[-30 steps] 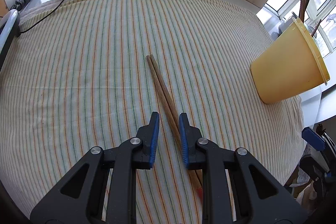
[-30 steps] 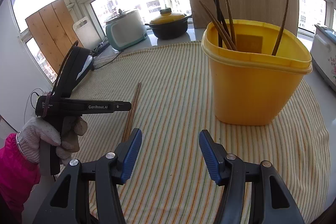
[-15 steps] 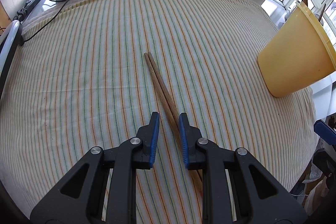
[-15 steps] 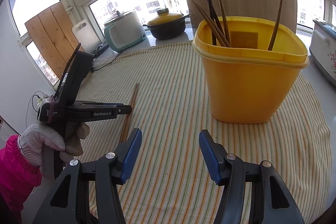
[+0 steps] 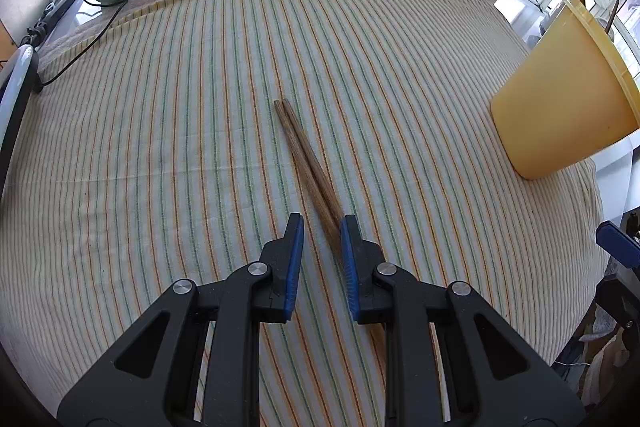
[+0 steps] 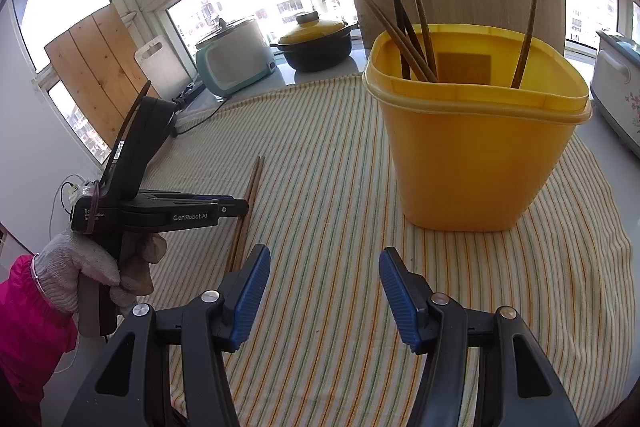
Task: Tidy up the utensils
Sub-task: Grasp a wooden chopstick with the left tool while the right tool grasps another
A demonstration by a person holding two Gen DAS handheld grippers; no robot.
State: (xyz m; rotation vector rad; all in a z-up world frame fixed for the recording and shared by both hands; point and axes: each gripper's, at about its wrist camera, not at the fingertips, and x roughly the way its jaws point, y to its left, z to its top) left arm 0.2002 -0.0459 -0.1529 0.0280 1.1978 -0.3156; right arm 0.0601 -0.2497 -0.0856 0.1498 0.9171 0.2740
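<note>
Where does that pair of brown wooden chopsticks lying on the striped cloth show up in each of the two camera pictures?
Left wrist view: the pair of brown wooden chopsticks lies at centre, running down to the left gripper.
Right wrist view: the chopsticks lie left of centre, partly behind the left gripper.
Shared landmark: the yellow plastic bucket, to the right of the chopsticks in both views.

A pair of brown wooden chopsticks (image 5: 306, 161) lies on the striped cloth (image 5: 180, 147) before me, its near end between my left gripper (image 5: 321, 233) fingers. The yellow plastic tub (image 6: 476, 147) stands to their right, ahead of my right gripper (image 6: 324, 267), with dark wooden sticks (image 6: 404, 15) inside.
</note>
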